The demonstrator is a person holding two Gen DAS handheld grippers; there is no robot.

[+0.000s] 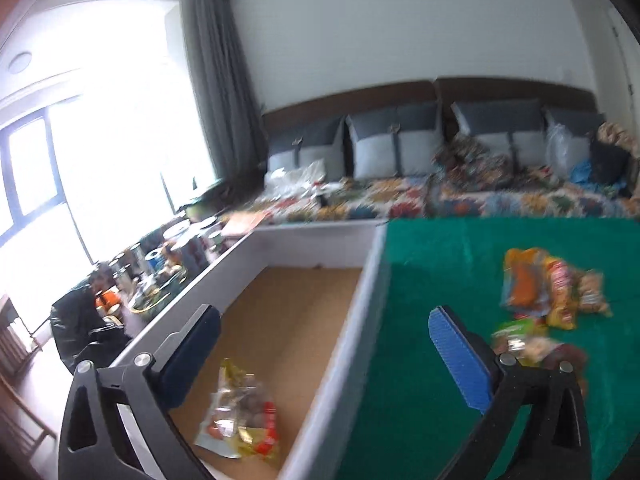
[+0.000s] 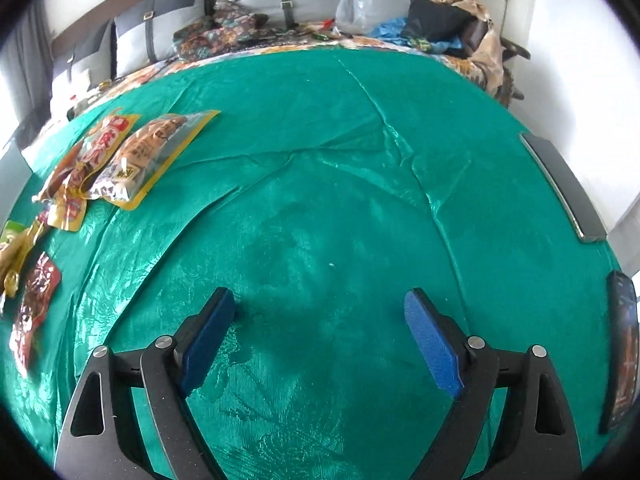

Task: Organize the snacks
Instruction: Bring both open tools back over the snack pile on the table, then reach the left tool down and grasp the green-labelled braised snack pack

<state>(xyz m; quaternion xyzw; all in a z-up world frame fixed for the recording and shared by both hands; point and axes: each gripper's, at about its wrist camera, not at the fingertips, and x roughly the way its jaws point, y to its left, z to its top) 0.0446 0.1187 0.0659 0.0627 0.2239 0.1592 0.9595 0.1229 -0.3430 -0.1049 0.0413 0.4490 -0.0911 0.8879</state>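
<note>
Left wrist view: left gripper (image 1: pixel 324 354) wide open, empty, above box (image 1: pixel 360 292) wall; 1 snack packet (image 1: pixel 240 412) inside box near its front. Remaining snack packets (image 1: pixel 548 292) on green cloth (image 1: pixel 440 264), right of left gripper, nearer it. Right gripper (image 2: pixel 320 336) wide open, empty; packets (image 2: pixel 120 160) lie toward cloth's left edge, long axes slanting away.
</note>
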